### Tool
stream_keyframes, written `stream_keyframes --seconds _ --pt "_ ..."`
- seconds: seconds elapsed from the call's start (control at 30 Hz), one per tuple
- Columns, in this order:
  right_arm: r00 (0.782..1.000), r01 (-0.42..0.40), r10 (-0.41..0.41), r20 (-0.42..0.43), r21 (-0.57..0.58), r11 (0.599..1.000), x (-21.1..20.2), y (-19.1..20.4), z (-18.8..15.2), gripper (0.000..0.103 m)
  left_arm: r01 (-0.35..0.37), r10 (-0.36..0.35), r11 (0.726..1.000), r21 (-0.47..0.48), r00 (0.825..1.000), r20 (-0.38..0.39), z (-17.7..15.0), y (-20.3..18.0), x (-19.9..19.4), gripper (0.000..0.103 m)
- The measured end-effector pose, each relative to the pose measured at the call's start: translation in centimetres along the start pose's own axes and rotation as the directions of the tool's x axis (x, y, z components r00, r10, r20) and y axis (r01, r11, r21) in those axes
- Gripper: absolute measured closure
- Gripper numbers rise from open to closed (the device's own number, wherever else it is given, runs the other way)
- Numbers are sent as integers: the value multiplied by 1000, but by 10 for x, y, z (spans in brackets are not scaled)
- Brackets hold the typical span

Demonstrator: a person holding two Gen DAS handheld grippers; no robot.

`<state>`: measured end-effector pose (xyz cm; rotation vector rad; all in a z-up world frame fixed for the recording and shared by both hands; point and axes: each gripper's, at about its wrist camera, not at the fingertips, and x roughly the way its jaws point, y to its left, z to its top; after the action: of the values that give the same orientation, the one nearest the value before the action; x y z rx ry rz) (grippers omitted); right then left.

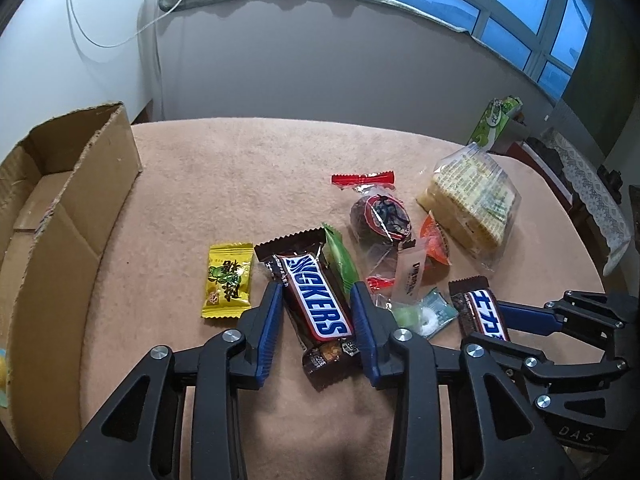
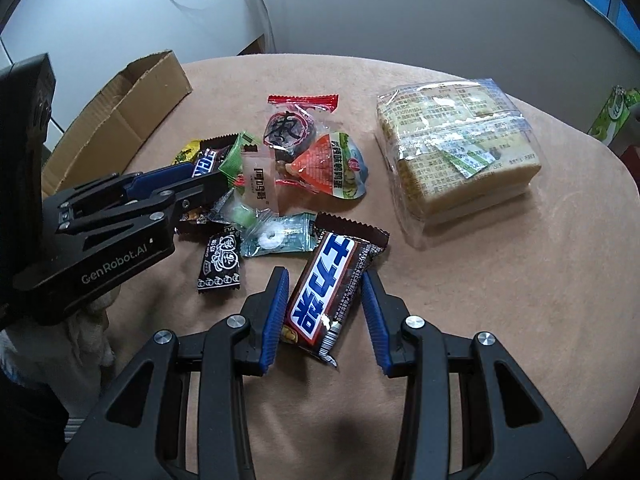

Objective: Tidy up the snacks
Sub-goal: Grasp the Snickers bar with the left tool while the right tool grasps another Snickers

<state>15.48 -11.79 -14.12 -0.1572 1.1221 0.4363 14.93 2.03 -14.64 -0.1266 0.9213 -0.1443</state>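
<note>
Left wrist: close, angled down over table (image 1: 240, 168), facing window
Right wrist: close, steeper
Shared: snack pile (image 2: 280, 184)

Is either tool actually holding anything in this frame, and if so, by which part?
Nothing is clearly held. The left tool straddles a Snickers bar mid-length; the right tool straddles another Snickers near its lower half. Gaps show beside the pads.

The left gripper (image 1: 316, 312) is pointing steeply down, its blue-padded fingers (image 1: 270, 316) standing apart on either side of a bar, no pad visibly pressing. The right gripper (image 2: 325, 304) is tilting down just beside it, its fingers (image 2: 278, 308) likewise parted, the right pad clear
</note>
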Motion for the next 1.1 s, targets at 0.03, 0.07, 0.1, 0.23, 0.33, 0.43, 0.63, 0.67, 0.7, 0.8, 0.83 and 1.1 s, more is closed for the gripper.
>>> stream_keyframes --seconds 0.03,0.07,0.1,0.23,0.33,0.43,0.63,0.67,0.7,0.8,0.83,1.1 --pt "1000 6 -6 -3 -7 1000 1 0 1 64 -2 2 1000 3 1000 -6 1 0 2 66" --pt "1000 15 -15 -3 -15 1000 2 0 1 64 -3 3 1000 6 1000 -10 1 -1 5 65" --pt "1000 29 -29 -2 -24 999 2 0 1 64 -6 6 1000 13 1000 -13 1 -1 7 65" --pt "999 38 -39 -9 -26 999 4 -3 -1 70 -20 20 1000 22 1000 -5 1 0 7 66" --pt "999 43 -44 -9 -31 999 3 -6 -2 73 -24 24 999 34 1000 2 -1 -1 6 68" --pt "999 38 -39 -7 -34 999 3 -7 -2 73 -34 34 998 46 999 6 -3 0 3 72" --pt "999 35 -35 -1 -43 998 3 -6 -3 73 -42 41 999 35 999 7 -5 10 0 72" --pt "999 35 -35 -2 -44 998 3 -6 -3 73 -43 43 998 39 999 6 -6 10 0 72" --pt "999 35 -35 -2 -43 998 3 -7 -4 73 -47 47 998 48 999 4 -5 9 1 72" --pt "999 36 -36 2 -47 998 2 -6 -5 73 -62 62 996 69 998 4 -4 5 4 72" --pt "999 33 -33 3 -46 998 2 -6 -5 73 -65 65 995 76 998 3 -3 3 5 72" --pt "1000 6 -6 10 -20 1000 -1 -11 -8 74 -74 73 996 52 997 24 -3 6 0 76"
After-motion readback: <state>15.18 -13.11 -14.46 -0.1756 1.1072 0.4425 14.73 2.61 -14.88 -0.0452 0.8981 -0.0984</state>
